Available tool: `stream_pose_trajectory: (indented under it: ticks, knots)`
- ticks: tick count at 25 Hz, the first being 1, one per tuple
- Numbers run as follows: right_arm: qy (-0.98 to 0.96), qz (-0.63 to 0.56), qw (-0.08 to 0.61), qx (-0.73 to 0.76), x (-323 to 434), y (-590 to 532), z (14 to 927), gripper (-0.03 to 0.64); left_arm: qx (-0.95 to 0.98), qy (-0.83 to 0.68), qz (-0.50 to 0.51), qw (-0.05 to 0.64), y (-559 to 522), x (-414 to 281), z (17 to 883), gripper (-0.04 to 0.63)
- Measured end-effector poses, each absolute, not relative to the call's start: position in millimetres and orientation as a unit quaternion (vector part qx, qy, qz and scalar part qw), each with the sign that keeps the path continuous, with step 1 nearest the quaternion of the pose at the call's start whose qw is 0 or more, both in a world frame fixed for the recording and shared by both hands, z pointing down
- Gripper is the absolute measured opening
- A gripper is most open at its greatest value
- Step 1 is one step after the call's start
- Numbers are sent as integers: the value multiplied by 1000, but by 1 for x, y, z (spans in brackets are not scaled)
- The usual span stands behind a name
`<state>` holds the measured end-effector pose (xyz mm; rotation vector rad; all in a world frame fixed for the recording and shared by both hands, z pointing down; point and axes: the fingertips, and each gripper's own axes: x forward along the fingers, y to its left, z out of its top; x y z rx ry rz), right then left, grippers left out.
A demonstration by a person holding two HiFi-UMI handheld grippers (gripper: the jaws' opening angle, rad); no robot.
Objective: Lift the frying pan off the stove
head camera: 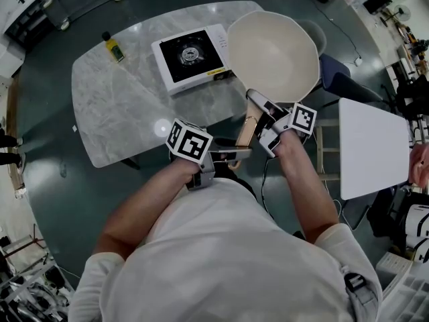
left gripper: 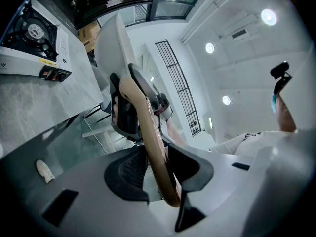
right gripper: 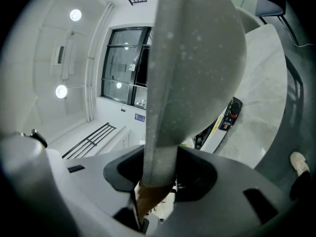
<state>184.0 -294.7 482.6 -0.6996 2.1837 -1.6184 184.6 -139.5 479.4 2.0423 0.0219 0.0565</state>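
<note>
The frying pan [head camera: 271, 56], cream inside and grey underneath [right gripper: 197, 58], hangs in the air to the right of the stove [head camera: 191, 56], over the table's right edge. Its wooden handle [head camera: 248, 131] points back toward me. My left gripper [head camera: 231, 155] is shut on the handle's near end [left gripper: 153, 132]. Farther up, my right gripper [head camera: 263, 118] is shut on the handle where it joins the pan [right gripper: 158, 167]. In the left gripper view the pan [left gripper: 116, 43] stands on edge beyond the right gripper [left gripper: 126, 112], with the stove [left gripper: 29, 33] at far left.
The white portable stove with its black burner sits on the marble table [head camera: 120, 106]. A small yellow-labelled bottle [head camera: 114, 47] stands at the table's far left. A dark chair [head camera: 338, 76] and a white side table [head camera: 372, 146] are to my right.
</note>
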Motion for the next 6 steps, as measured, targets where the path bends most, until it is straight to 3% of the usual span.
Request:
stream_pose_trajectory:
  ticks: [6]
  knots:
    - [769,-567,163,-245,182,-298,480,166,853,8,19,521,-143,183,478,141]
